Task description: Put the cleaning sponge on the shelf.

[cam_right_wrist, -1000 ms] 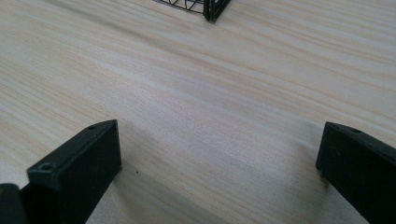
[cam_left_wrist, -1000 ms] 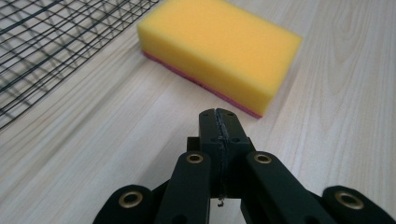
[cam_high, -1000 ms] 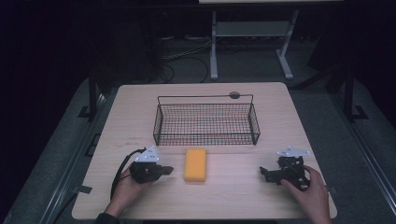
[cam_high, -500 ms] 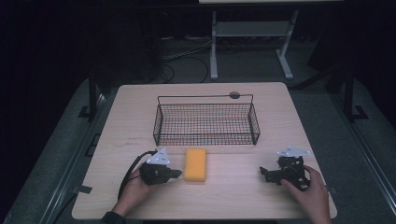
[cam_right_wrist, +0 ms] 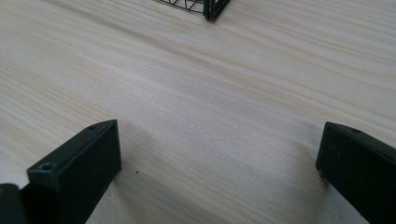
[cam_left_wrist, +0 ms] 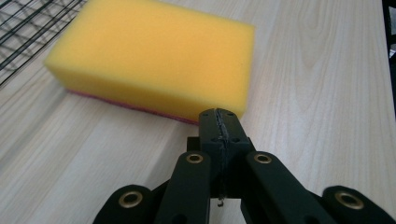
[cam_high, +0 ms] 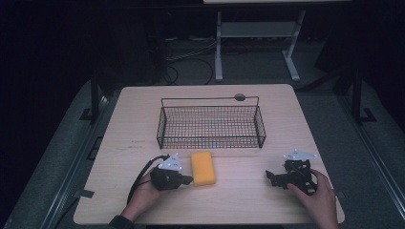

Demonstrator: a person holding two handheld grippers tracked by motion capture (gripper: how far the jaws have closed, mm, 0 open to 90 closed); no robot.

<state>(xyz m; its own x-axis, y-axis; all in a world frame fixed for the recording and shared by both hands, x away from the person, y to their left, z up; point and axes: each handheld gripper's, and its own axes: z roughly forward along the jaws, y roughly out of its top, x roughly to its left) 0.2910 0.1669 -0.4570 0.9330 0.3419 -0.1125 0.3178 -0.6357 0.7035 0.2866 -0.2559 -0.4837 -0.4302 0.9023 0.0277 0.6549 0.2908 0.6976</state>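
A yellow sponge (cam_high: 203, 168) with a pink underside lies flat on the wooden table (cam_high: 143, 119), just in front of the black wire basket (cam_high: 210, 125). My left gripper (cam_high: 187, 180) sits at the sponge's left side, its jaws shut together with nothing between them. In the left gripper view the closed tips (cam_left_wrist: 219, 122) stand right at the near side of the sponge (cam_left_wrist: 154, 56). My right gripper (cam_high: 270, 177) rests on the table at the right, apart from the sponge, jaws spread wide over bare wood (cam_right_wrist: 215, 154).
The basket (cam_right_wrist: 205, 7) stands mid-table with a small dark round disc (cam_high: 239, 97) behind its back rim. A white metal stand (cam_high: 258, 43) is on the floor beyond the table. A hand holds each gripper near the front edge.
My left gripper has moved right across the table up to the sponge's left side. The right gripper and the sponge have stayed put.
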